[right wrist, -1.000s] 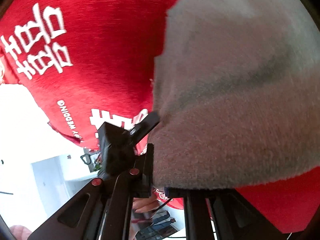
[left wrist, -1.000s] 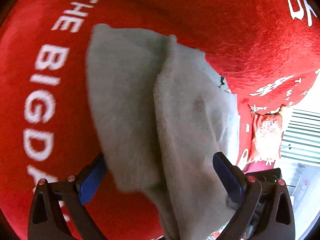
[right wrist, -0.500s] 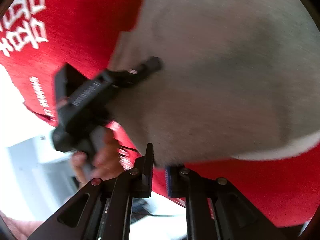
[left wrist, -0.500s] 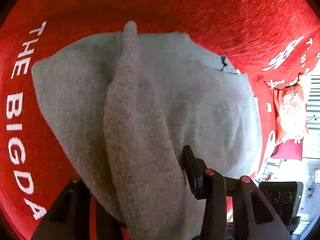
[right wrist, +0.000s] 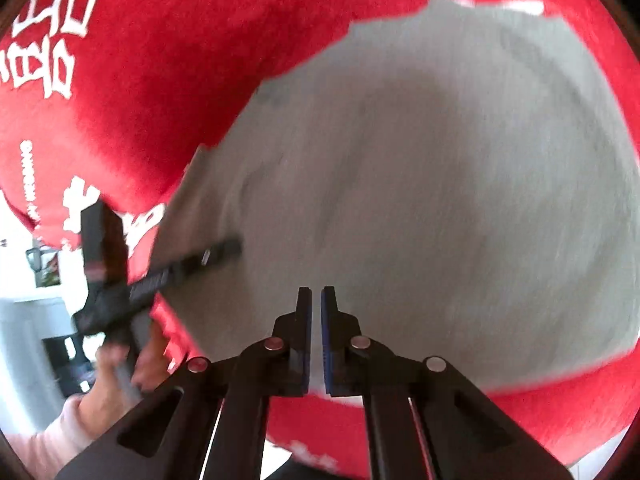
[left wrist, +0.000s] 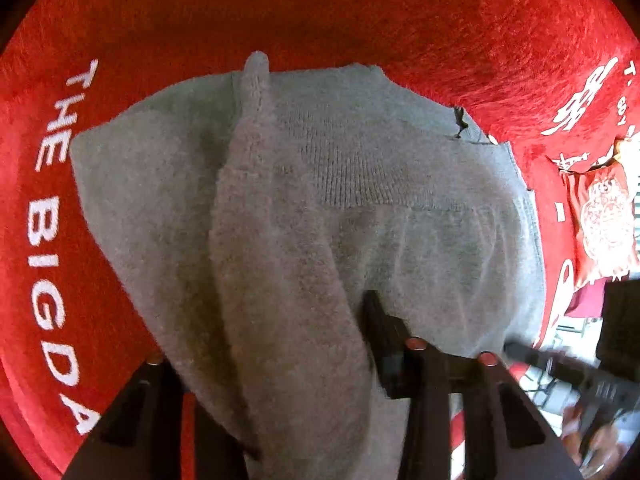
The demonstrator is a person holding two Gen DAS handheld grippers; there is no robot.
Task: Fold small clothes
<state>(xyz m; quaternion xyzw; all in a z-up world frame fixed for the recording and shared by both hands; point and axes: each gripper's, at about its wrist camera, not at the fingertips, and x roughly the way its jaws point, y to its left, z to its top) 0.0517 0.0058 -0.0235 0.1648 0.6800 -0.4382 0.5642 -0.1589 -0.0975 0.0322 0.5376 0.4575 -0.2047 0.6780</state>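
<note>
A grey knit garment [left wrist: 304, 208] lies on a red cloth [left wrist: 360, 16] with white lettering. In the left wrist view a thick fold of it runs down between my left gripper's [left wrist: 280, 380] fingers, which are shut on it; the left finger is mostly hidden by fabric. In the right wrist view the garment [right wrist: 420, 184] lies spread ahead of my right gripper [right wrist: 316, 300], whose jaws are nearly together and empty, above the garment's near edge. The left gripper [right wrist: 160, 272] shows there at the garment's left edge.
The red cloth [right wrist: 180, 60] covers the whole work surface and its edge falls away at the left in the right wrist view. A red printed bag [left wrist: 604, 216] hangs beyond the cloth at the right. A hand [right wrist: 116, 376] holds the left tool.
My right gripper has let go of the garment's edge and drawn back, jaws nearly together. My left gripper closed on a fold of the garment and holds it.
</note>
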